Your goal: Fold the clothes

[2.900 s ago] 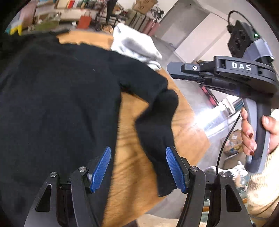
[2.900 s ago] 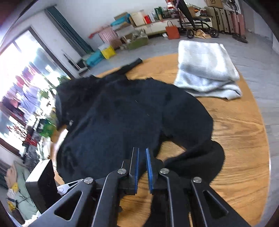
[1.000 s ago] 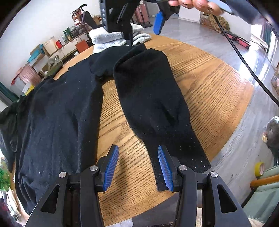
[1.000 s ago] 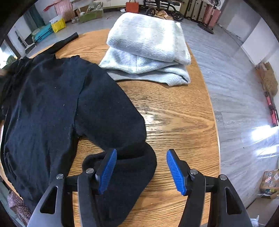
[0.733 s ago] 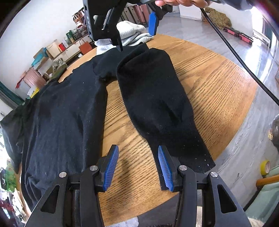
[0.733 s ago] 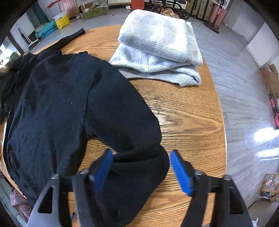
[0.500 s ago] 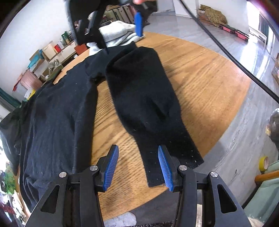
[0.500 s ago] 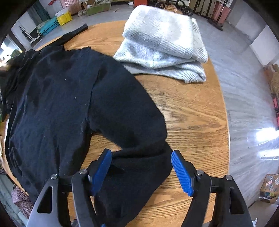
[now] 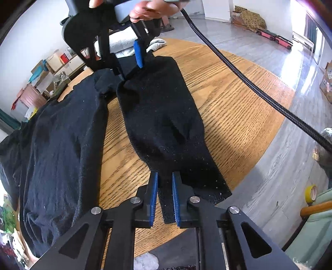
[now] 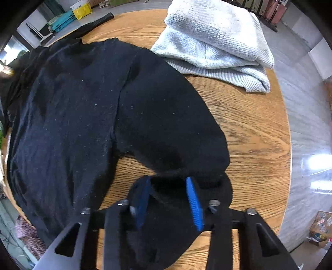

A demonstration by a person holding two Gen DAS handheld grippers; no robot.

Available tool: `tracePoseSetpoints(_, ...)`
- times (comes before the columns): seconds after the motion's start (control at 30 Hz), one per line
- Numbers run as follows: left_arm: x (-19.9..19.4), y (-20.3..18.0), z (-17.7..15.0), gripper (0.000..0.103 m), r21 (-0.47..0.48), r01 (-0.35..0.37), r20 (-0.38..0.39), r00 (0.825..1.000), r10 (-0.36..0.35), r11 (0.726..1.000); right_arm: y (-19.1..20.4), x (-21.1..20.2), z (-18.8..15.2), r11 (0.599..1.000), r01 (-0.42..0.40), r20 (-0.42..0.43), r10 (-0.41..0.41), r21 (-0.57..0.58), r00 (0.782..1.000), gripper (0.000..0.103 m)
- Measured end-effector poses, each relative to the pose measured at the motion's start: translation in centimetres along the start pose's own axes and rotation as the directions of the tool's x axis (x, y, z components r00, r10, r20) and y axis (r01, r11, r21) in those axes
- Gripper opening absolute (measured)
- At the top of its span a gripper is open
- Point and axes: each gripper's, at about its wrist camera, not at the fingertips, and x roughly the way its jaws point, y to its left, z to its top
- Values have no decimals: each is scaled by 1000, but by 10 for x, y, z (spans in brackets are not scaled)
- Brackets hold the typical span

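Oak-grained round table (image 9: 238,108) is carrying a black sweater (image 9: 58,141) spread across its left half. Its sleeve (image 9: 164,124) is stretching toward the near edge, where the left gripper (image 9: 165,197) is pinching the cuff. The right gripper (image 10: 169,199), jaws apart, is straddling the sleeve's fold. A folded grey garment (image 10: 217,41) is lying far right.

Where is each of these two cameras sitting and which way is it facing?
Left wrist: on the left gripper, looking along the black sweater's sleeve, its cuff between the nearly shut fingers; right gripper and hand beyond.
Right wrist: on the right gripper, looking over the sleeve fold toward the folded grey sweater; fingers apart.
Shared: sleeve, grey sweater, round wooden table.
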Motion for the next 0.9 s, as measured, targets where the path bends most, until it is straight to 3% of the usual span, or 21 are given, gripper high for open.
tracePoseSetpoints(0.07, 0, 2, 0, 14, -11, 1, 1, 1000, -1, 1000, 0, 0, -1, 1000, 10, 2, -9, -2, 1000, 27)
tracePoseSetpoints(0.2, -3, 10, 1, 14, -55, -27, 9, 1000, 28, 998, -1, -4, -3, 1000, 27, 19, -27, -3, 999, 30)
tracePoseSetpoints(0.27, -3, 16, -1, 14, -85, -37, -3, 999, 37, 996, -1, -10, -4, 999, 46, 43, -46, -1, 998, 46)
tracePoseSetpoints(0.37, 0, 20, -3, 14, -115, -31, -23, 999, 28, 993, -3, -14, -3, 999, 41, 51, -42, 26, 998, 51)
tracePoseSetpoints(0.5, 3, 19, -4, 14, -129, -17, -39, 999, 12, 992, -13, -10, 1, 991, -31, 18, 29, 129, 999, 64)
tracePoseSetpoints(0.7, 3, 18, -4, 16, -127, -20, -42, 999, 15, 992, -9, 1, 7, 992, 19, -25, -16, 126, 1000, 64)
tracePoseSetpoints(0.77, 3, 18, -3, 19, -134, -31, -43, 999, 25, 990, -6, 4, 7, 993, 36, -32, -32, 110, 999, 55)
tracePoseSetpoints(0.9, 2, 18, -2, 39, -147, -50, -57, 997, 42, 988, -6, 10, 1, 994, 17, -43, -12, 109, 999, 44)
